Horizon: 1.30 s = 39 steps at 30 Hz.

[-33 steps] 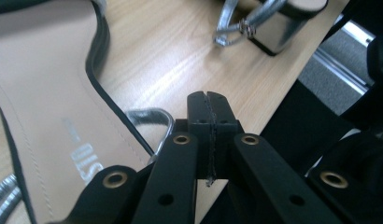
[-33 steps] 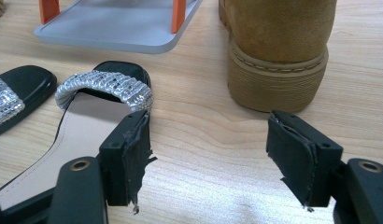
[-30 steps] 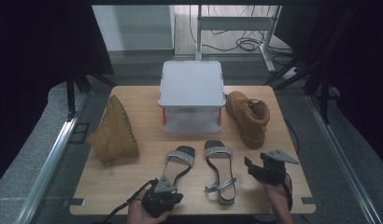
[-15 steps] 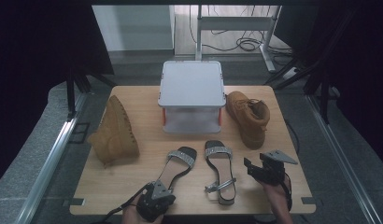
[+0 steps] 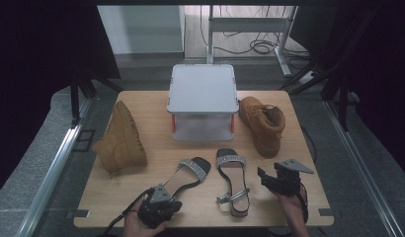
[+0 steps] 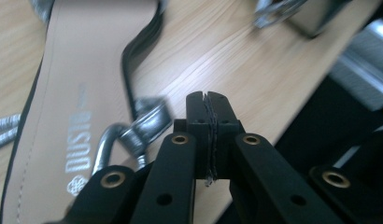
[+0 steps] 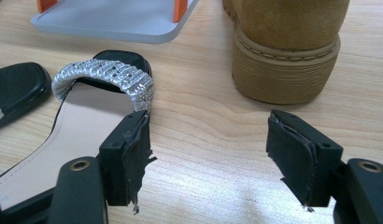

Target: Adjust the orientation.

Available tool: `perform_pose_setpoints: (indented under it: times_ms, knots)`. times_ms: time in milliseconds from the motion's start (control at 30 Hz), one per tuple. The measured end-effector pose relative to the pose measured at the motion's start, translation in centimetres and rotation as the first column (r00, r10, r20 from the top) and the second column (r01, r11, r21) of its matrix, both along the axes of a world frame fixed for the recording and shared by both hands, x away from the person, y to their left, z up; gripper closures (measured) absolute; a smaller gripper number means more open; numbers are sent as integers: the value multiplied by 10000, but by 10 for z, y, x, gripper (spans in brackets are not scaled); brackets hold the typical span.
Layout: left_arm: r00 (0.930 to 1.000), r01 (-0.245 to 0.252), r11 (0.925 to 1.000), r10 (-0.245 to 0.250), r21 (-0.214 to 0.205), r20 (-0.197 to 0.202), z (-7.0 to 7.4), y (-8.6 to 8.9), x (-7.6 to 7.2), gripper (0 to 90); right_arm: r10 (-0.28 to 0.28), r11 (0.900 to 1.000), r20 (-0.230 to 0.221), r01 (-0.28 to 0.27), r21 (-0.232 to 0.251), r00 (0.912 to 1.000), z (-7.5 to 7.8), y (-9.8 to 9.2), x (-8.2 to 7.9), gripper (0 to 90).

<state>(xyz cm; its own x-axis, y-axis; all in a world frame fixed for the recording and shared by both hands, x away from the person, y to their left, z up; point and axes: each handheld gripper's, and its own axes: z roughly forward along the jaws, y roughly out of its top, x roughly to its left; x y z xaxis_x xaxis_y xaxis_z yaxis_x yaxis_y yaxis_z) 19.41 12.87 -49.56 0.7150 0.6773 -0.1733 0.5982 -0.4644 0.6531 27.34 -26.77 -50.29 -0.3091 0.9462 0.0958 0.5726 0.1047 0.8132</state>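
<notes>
Two black sandals with silver straps lie at the table's front, the left sandal (image 5: 190, 173) angled and the right sandal (image 5: 232, 180) nearly straight. My left gripper (image 5: 166, 203) sits at the front edge by the left sandal's heel. In the left gripper view its jaws (image 6: 209, 100) are shut with nothing between them, just right of the sandal's insole (image 6: 73, 93) and silver buckle (image 6: 143, 123). My right gripper (image 5: 265, 178) rests right of the right sandal. It is open (image 7: 208, 130) over bare wood, with the sandal's silver strap (image 7: 105, 79) ahead on its left.
A grey two-tier rack (image 5: 203, 96) stands at the middle back of the wooden table (image 5: 151, 113). One tan boot (image 5: 120, 140) lies at the left. Another tan boot (image 5: 262, 123) stands right of the rack, its heel (image 7: 285, 60) just ahead of the right gripper.
My left gripper has drifted slightly left along the front edge, away from the sandal's heel. The right gripper has stayed put.
</notes>
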Motion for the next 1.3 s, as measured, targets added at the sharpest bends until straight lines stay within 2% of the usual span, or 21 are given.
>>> perform_pose_setpoints:
  times_ms: [133, 267, 333, 367, 467, 600, 667, 800, 1000, 1067, 1200, 1300]
  knots:
    - [9996, 173, 9961, -153, -865, 232, 23, 7, 1, 871, -25, 10000, 48, 25, 28, 10000, 1, -1, 0, 308]
    - [9975, -240, 9925, 316, -1198, 625, 38, 16, 16, 842, -40, 10000, 89, 40, 45, 10000, 3, -2, 0, 308]
    - [9950, -505, 9920, 600, -1161, 802, 42, 19, 26, 787, -34, 10000, 114, 34, 67, 9999, 4, -2, 0, 308]
    - [9942, -604, 9909, 705, -1205, 811, 43, 21, 30, 787, -34, 10000, 114, 34, 67, 9999, 4, -2, 0, 308]
    - [9890, -1091, 9830, 1223, -1478, 834, 44, 28, 47, 711, 22, 10000, 166, -23, 67, 9999, 5, -1, 0, 308]
    - [9836, -1454, 9750, 1608, -1682, 820, 44, 36, 61, 604, 57, 10000, 176, -58, 81, 9998, 6, 0, 0, 310]
    - [9802, -1636, 9736, 1787, -1595, 854, 43, 39, 67, 561, 40, 9999, 175, -42, 120, 9998, 6, -1, 0, 311]
    - [9777, -1734, 9720, 1893, -1584, 909, 42, 43, 73, 519, 58, 9998, 223, -62, 180, 9997, 7, -1, 0, 315]
    - [9762, -1726, 9743, 1888, -1450, 1066, 41, 46, 73, 464, 109, 9992, 398, -123, 372, 9992, 11, 1, -2, 338]
    - [9767, -1698, 9767, 1845, -1310, 1097, 40, 46, 72, 440, 261, 9989, 457, -278, 365, 9986, 12, 2, -4, 379]
    - [9779, -1623, 9779, 1772, -1315, 1110, 38, 46, 72, 418, 634, 9976, 580, -649, 253, 9963, 16, 5, -7, 460]
    - [9802, -1520, 9790, 1669, -1357, 1066, 38, 44, 71, 407, 974, 9943, 645, -1000, 379, 9932, 21, 7, -10, 561]
